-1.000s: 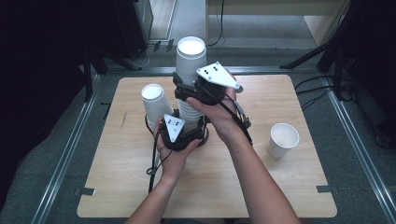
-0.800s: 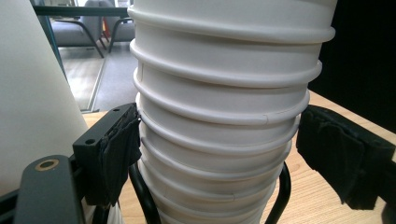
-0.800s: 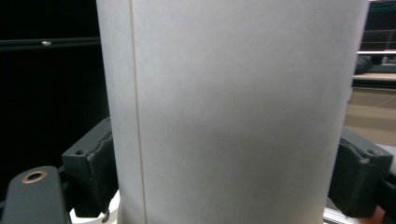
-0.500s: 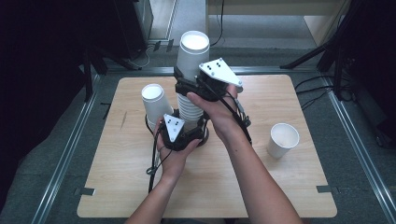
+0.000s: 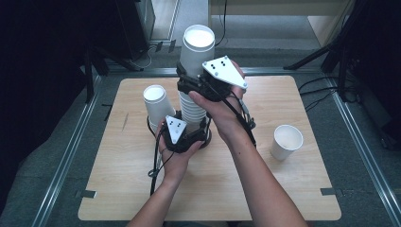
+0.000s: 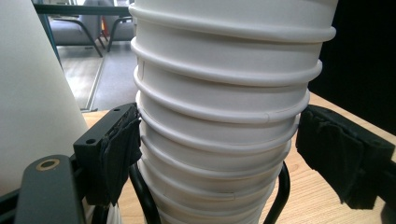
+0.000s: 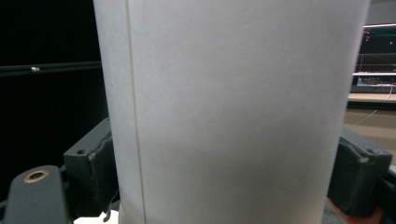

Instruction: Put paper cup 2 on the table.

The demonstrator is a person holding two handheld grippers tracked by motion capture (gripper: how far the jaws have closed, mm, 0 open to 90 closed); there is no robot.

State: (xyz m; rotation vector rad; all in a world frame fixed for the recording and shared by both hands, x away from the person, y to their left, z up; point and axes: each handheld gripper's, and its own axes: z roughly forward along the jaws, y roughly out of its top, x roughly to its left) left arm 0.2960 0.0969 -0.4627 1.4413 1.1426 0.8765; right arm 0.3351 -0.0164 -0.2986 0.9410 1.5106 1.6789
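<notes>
A tall stack of upside-down white paper cups (image 5: 191,106) stands in the middle of the wooden table (image 5: 293,189). My left gripper (image 5: 191,126) is low on it; in the left gripper view the ribbed stack (image 6: 224,116) sits between the pads (image 6: 119,154), which press its sides. My right gripper (image 5: 190,81) is higher, around the topmost cup (image 5: 197,47). That cup's smooth wall (image 7: 233,107) lies between the right gripper's pads (image 7: 100,172). The right jaws have just been closing on this cup and now grip it.
A second upside-down white cup (image 5: 158,104) stands just left of the stack, close to my left gripper. One upright white cup (image 5: 286,142) sits alone at the table's right. Dark stands and cables lie on the floor beyond the far edge.
The right gripper and the topmost cup have risen slightly in the high view. The left hand has kept still on the stack's lower part.
</notes>
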